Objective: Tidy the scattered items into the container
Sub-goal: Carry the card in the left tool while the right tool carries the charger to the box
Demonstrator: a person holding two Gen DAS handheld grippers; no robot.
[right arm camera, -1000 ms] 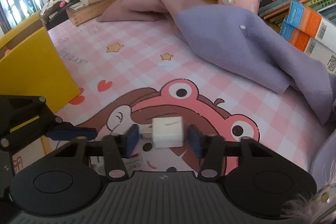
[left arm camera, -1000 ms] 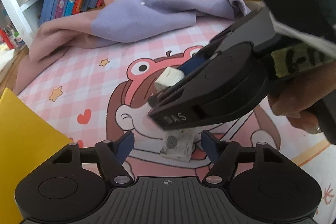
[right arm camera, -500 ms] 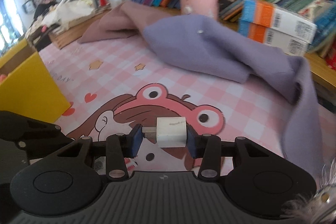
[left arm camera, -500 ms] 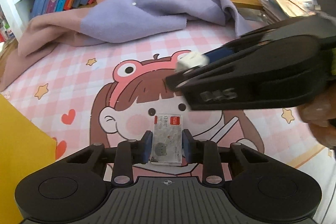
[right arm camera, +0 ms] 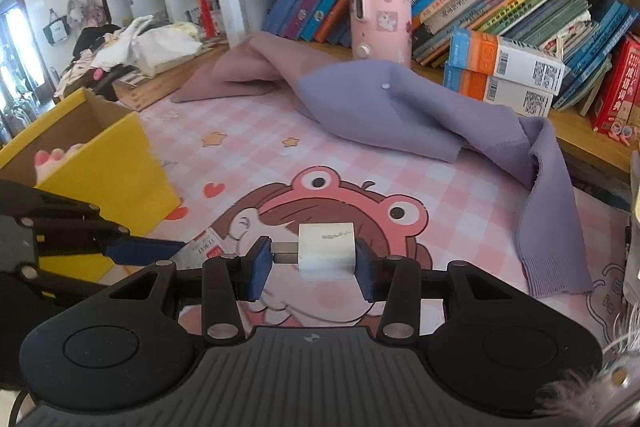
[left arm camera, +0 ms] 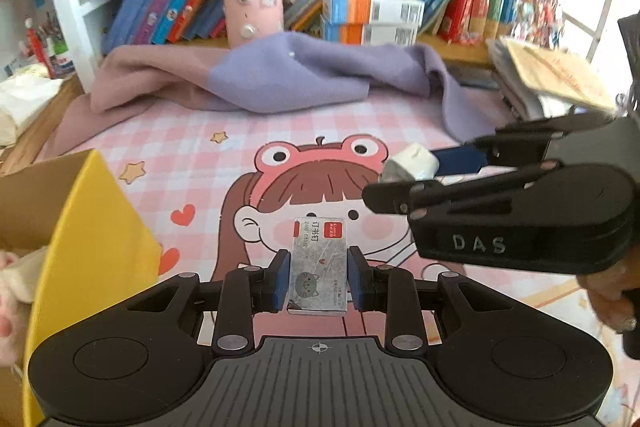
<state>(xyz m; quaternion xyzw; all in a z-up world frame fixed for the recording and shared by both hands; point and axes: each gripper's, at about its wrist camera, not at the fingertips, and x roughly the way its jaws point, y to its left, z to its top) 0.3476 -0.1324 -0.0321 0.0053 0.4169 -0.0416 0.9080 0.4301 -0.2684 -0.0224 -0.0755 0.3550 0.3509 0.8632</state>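
Left tongs point(left arm camera: 318, 281) clamp the flat silver staple box point(left arm camera: 319, 269); right tongs point(right arm camera: 312, 263) clamp the white cube charger point(right arm camera: 327, 246). Both held above the pink cartoon surface point(right arm camera: 360, 163). Yellow cardboard container point(right arm camera: 108, 163) holds something pink; neither item deposited yet.

**Readable text in frame**

"DAS" in raised letters on the side of the right gripper point(left arm camera: 404, 183), seen from the left wrist view. The staple box point(left arm camera: 318, 265) clamped in the left gripper point(left arm camera: 319, 281) has a red label, Chinese characters "订书钉" and a number line beside them, roughly "24/6"; the rest is too small. Barcodes on the orange-and-white boxes point(right arm camera: 506, 61) at the far right, digits unreadable. Book spines point(right arm camera: 448, 7) carry Chinese titles, not legible.
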